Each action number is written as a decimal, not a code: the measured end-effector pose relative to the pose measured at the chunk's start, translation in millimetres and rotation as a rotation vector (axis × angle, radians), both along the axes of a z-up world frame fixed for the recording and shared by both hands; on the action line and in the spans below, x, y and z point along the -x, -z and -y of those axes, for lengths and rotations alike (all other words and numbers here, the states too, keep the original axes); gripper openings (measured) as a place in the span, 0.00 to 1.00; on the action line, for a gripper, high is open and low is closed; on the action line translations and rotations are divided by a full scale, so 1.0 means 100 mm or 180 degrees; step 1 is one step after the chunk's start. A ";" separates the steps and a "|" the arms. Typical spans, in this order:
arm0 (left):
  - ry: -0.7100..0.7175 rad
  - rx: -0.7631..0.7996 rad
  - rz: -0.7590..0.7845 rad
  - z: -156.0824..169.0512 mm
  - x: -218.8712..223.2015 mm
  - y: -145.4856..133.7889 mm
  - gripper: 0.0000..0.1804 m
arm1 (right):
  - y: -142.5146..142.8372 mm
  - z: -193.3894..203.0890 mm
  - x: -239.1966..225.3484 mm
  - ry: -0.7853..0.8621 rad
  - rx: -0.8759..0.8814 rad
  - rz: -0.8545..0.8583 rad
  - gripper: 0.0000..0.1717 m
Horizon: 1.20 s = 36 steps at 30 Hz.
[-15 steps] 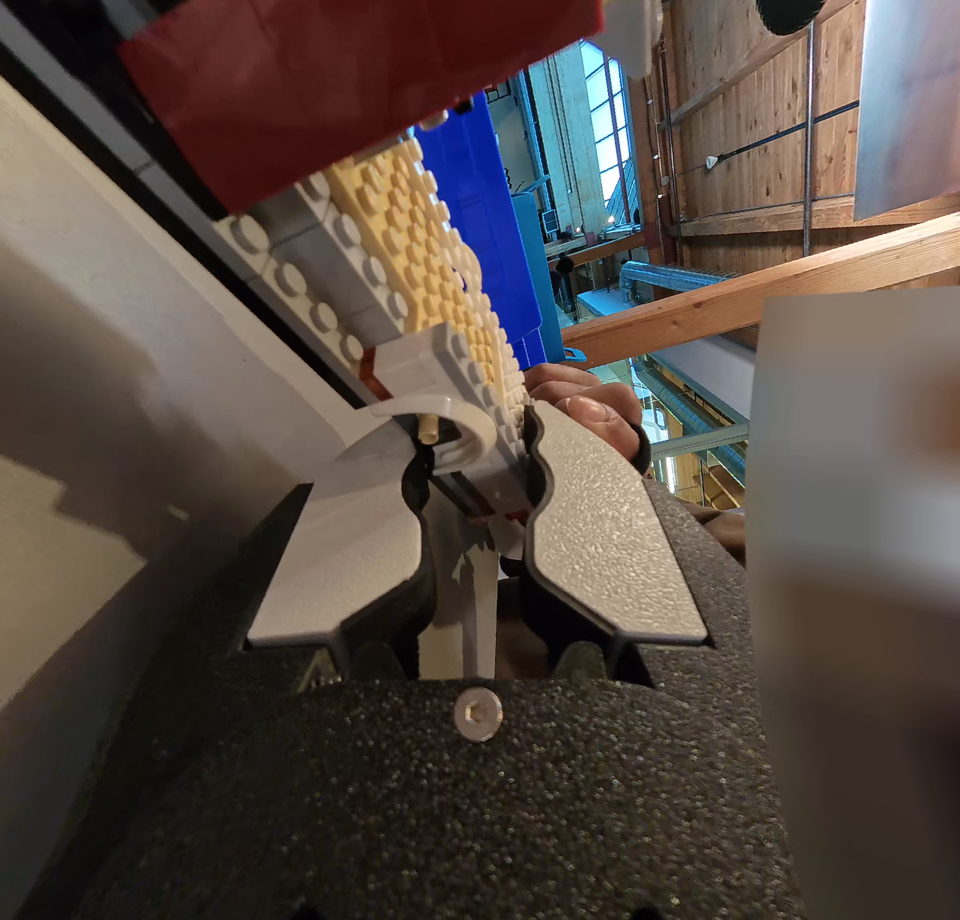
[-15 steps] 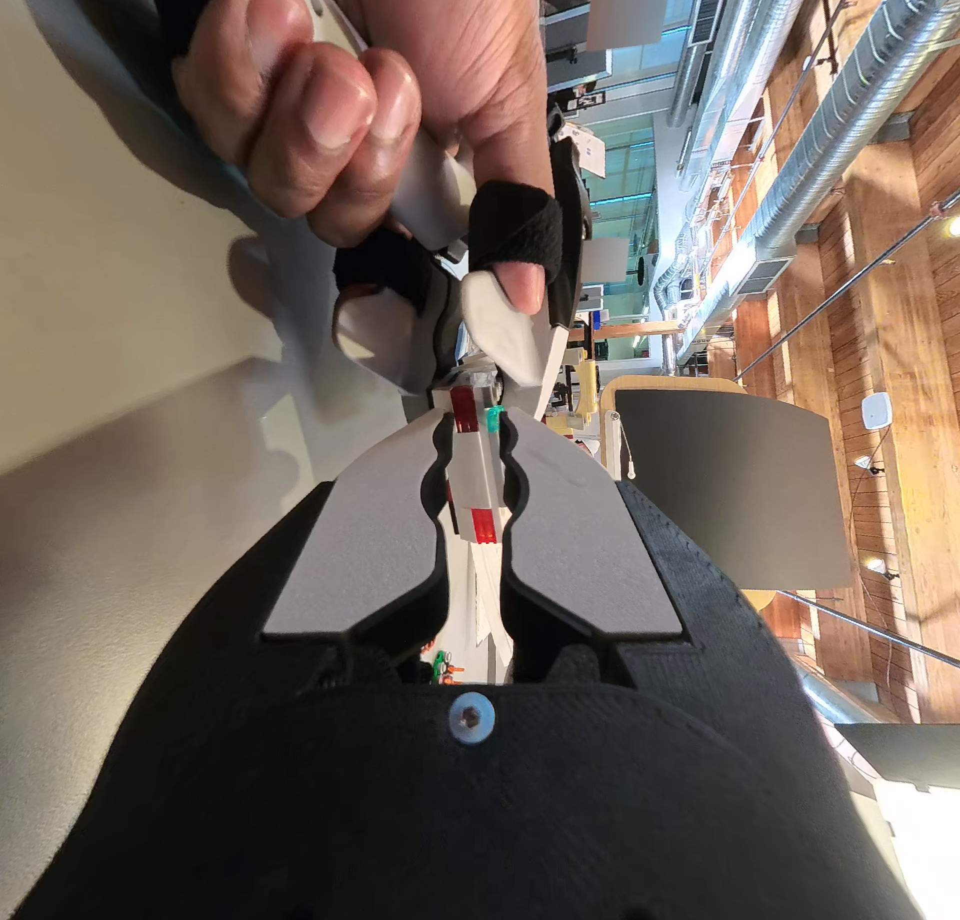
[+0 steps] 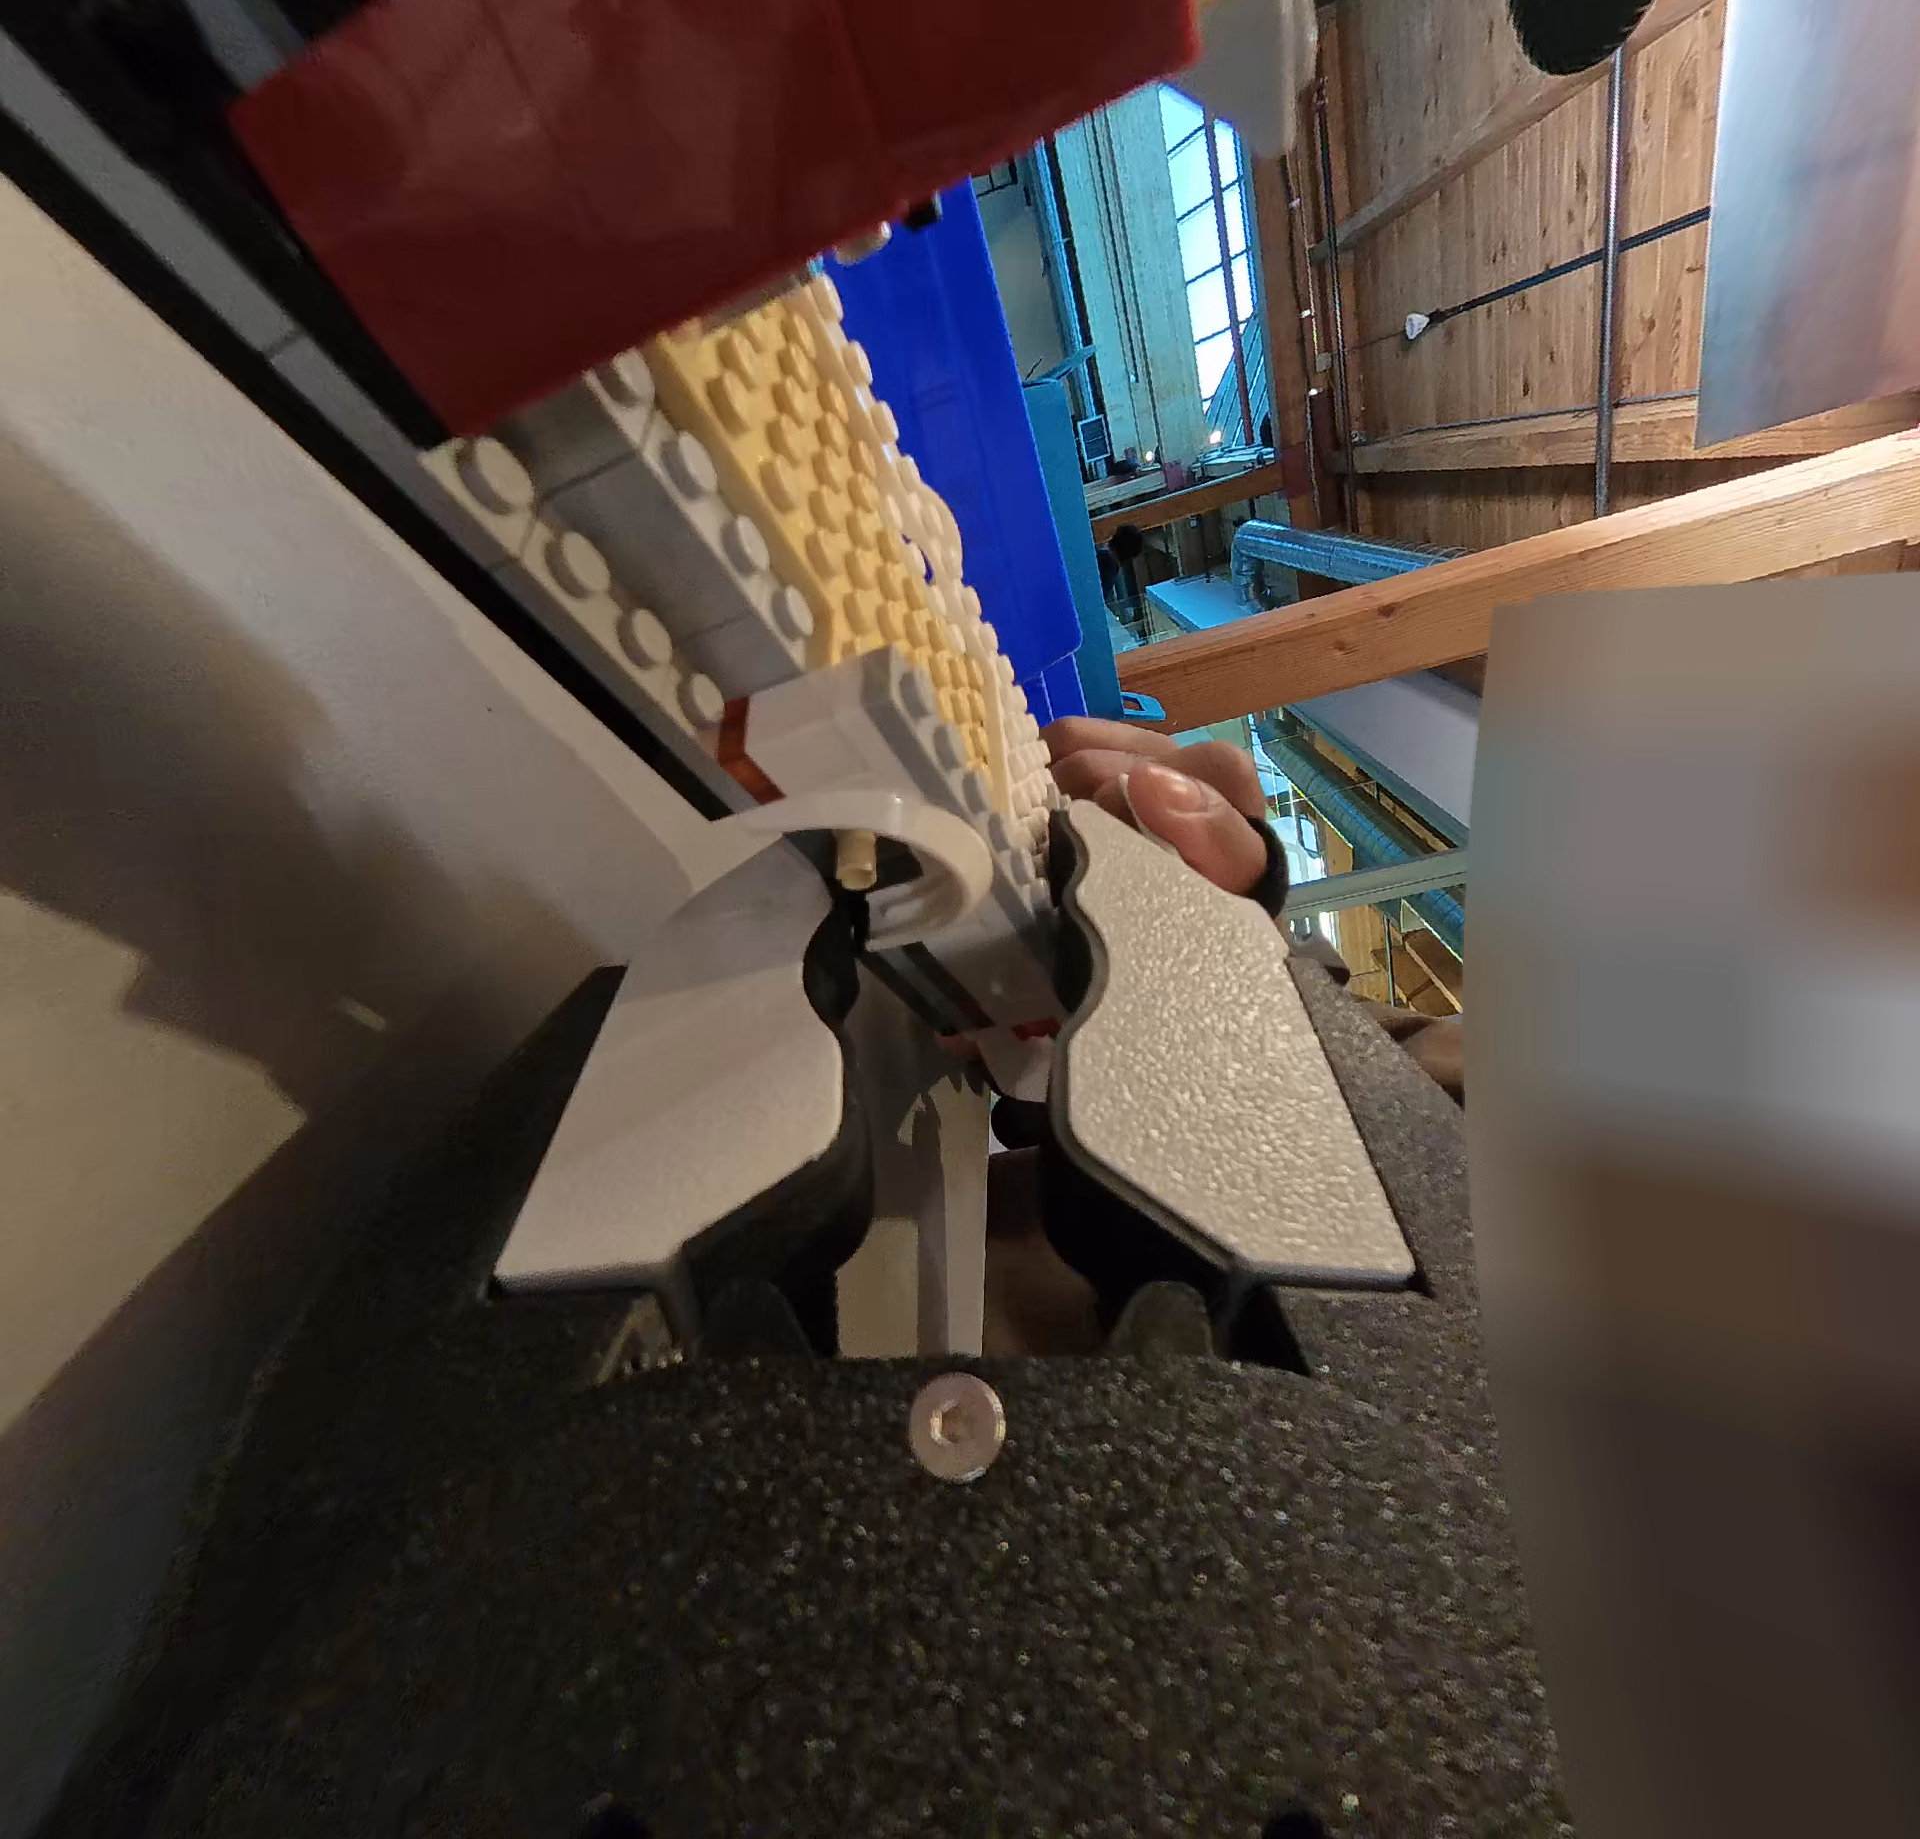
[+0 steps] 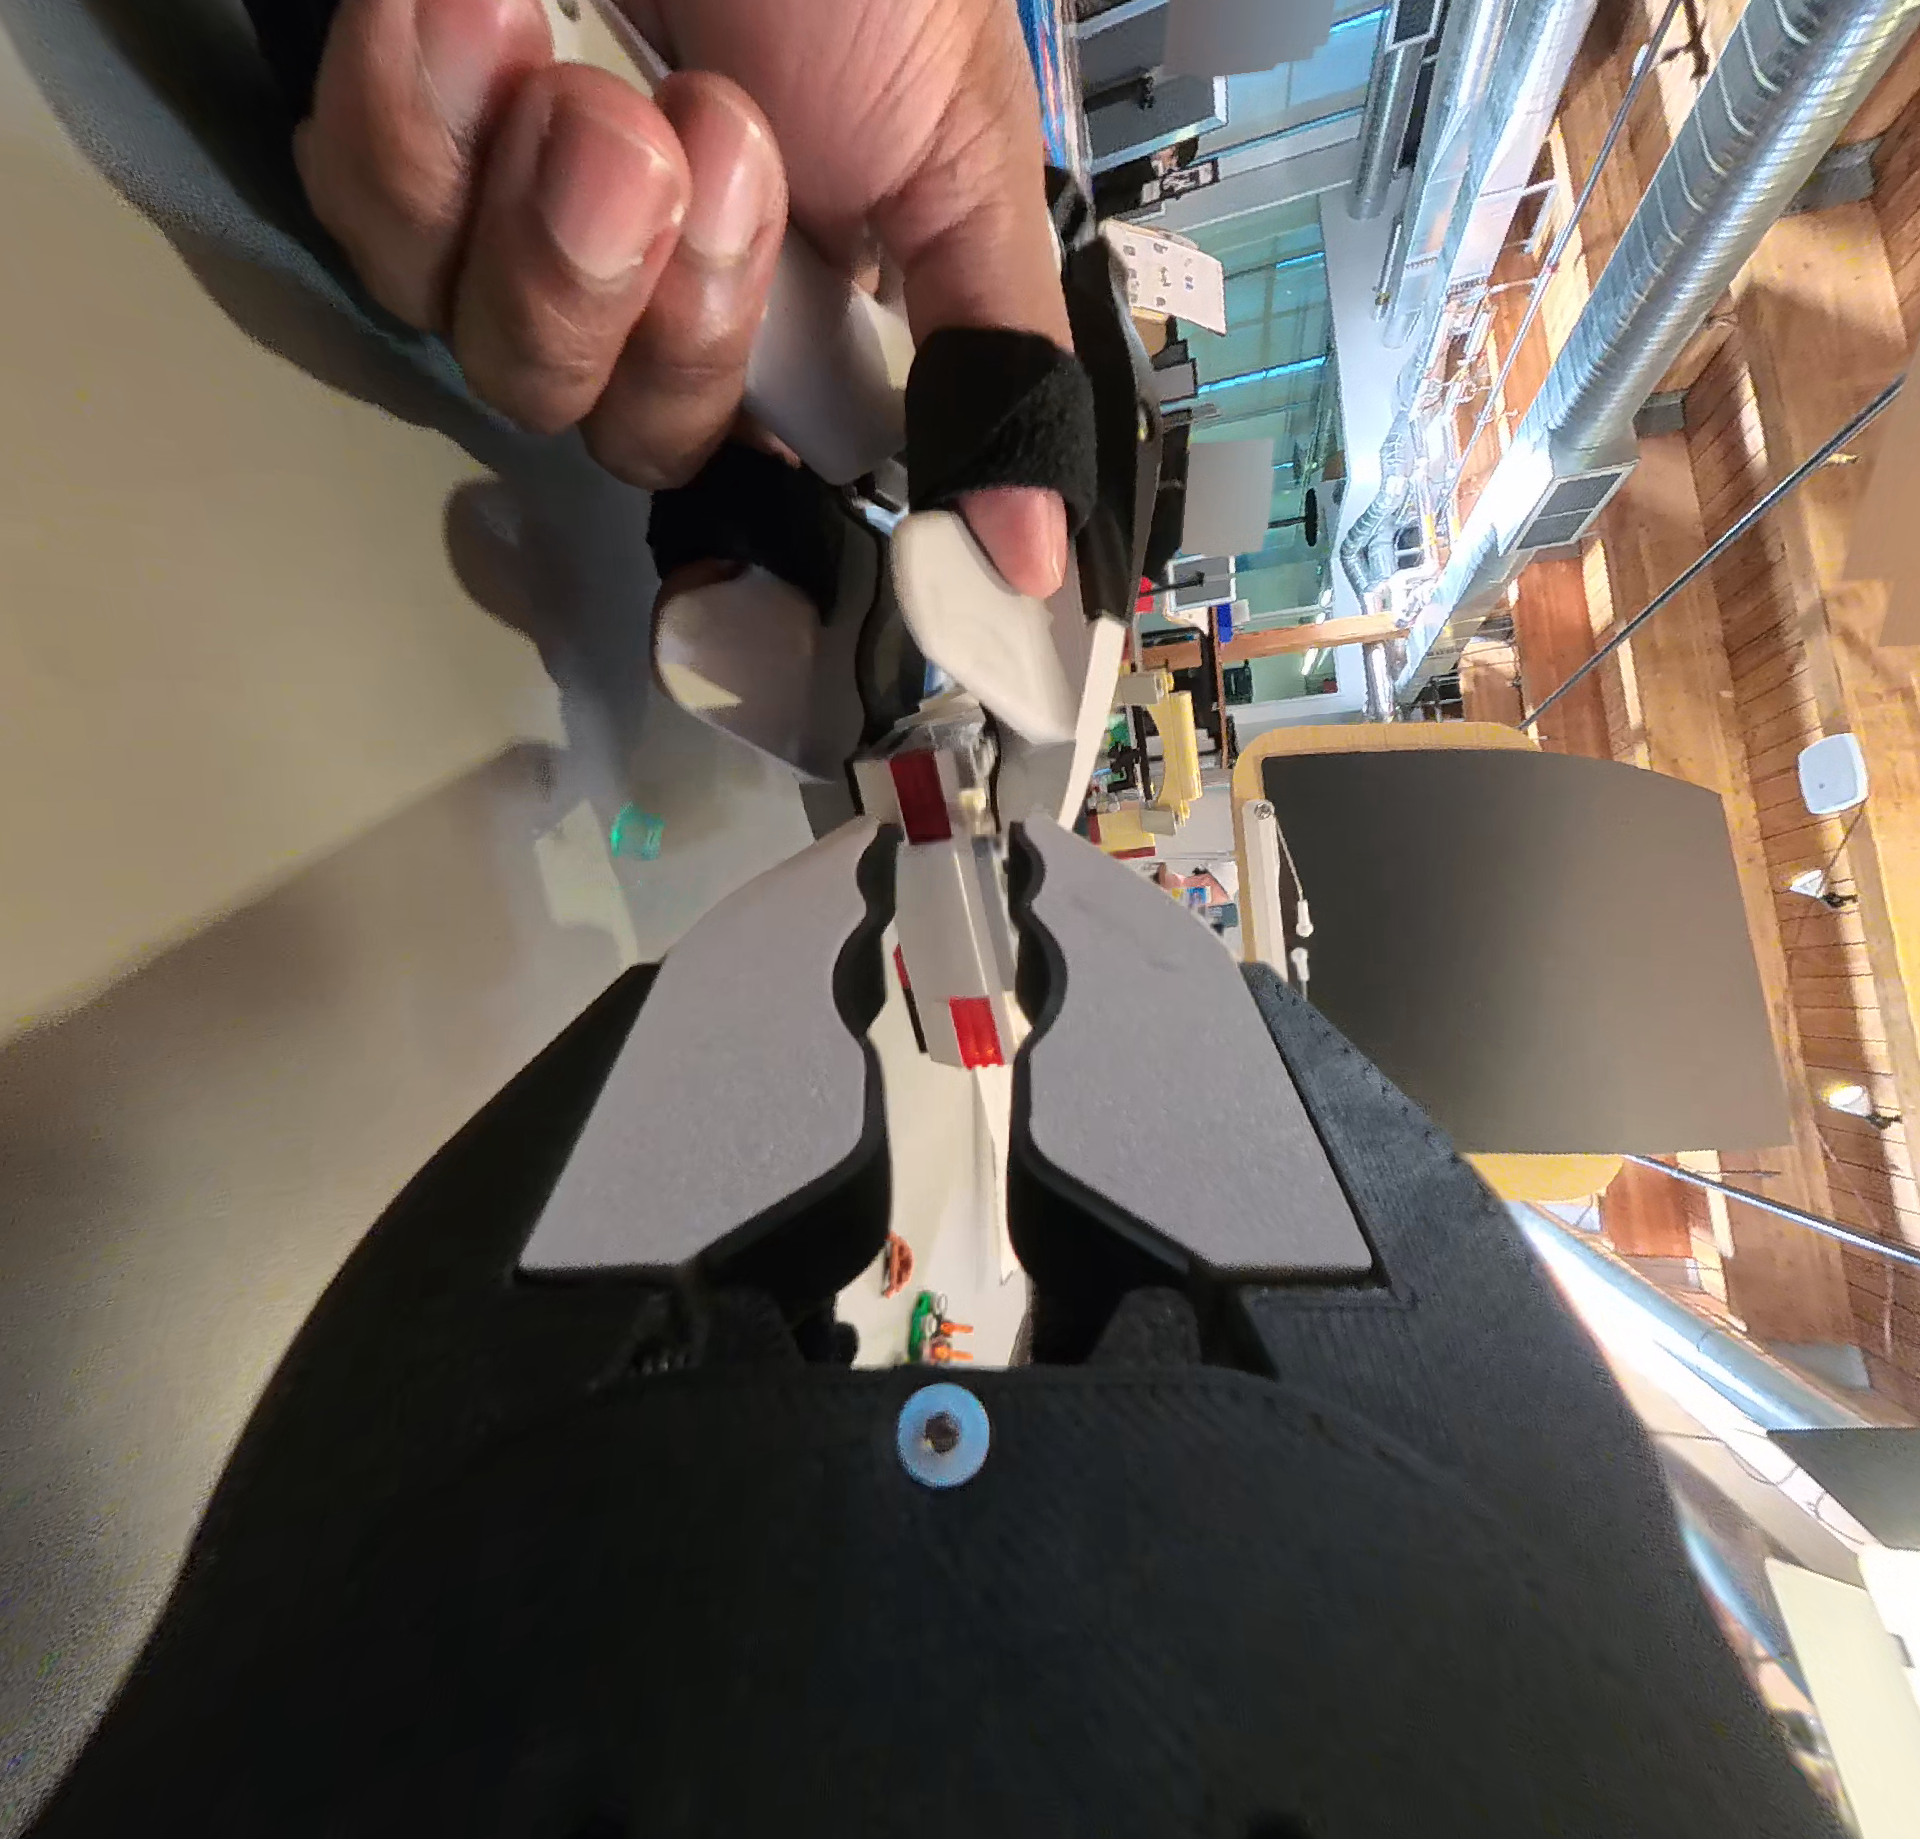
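Observation:
A brick model of white, grey and red parts with a tan studded plate is held between both grippers. My left gripper is shut on its grey and white end, next to a white curved arch piece. My right gripper is shut on the model's white bar with red patches. In the right wrist view a hand holds the left gripper, whose pale fingers clamp the far end of the same model. A small clear green piece shows blurred by the pale table.
A large red block hangs close over the model at the top of the left view, with a blue bin behind. A black chair back stands to the right. Small orange and green bits lie on the table below my right gripper. My left and right fingertips are right by each other.
The small green piece that sat at my right gripper's fingertips against the model has come off and now shows down by the table. Both grippers still hold the model, which has barely moved.

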<state>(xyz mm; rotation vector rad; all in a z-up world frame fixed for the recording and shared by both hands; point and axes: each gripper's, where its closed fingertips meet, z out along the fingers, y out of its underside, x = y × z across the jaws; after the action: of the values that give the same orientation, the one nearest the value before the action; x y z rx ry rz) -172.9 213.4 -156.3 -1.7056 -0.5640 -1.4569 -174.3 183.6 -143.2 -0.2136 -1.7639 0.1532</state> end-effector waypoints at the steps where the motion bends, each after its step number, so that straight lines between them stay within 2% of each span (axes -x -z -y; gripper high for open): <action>1: 0.0000 -0.0002 -0.0005 0.00 0.00 0.00 0.20 | 0.01 -0.03 -0.01 0.0030 0.0022 0.0022 0.12; 9: -0.0071 0.0017 -0.0004 -0.01 0.07 0.02 0.20 | 0.05 -0.19 -0.15 0.0165 0.0539 0.0385 0.10; 16: -0.0121 0.0021 -0.0040 -0.02 0.14 0.02 0.20 | 0.25 0.06 -0.28 0.0028 0.1027 0.1005 0.08; 20: -0.0110 0.0032 -0.0049 -0.01 0.14 0.03 0.20 | 0.39 0.22 -0.31 0.0025 0.1501 0.1412 0.08; 27: -0.0094 0.0025 -0.0066 0.00 0.13 0.01 0.20 | 0.60 0.32 -0.25 0.0390 0.2204 0.1829 0.08; 36: -0.0052 0.0018 -0.0060 0.01 0.10 0.01 0.20 | 0.72 0.39 -0.12 0.0794 0.2794 0.2145 0.11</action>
<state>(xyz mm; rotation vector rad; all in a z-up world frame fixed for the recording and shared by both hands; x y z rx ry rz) -183.1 212.3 -156.9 -1.7137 -0.5712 -1.4275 -162.2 144.4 -215.7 -1.2285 -2.2038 0.7402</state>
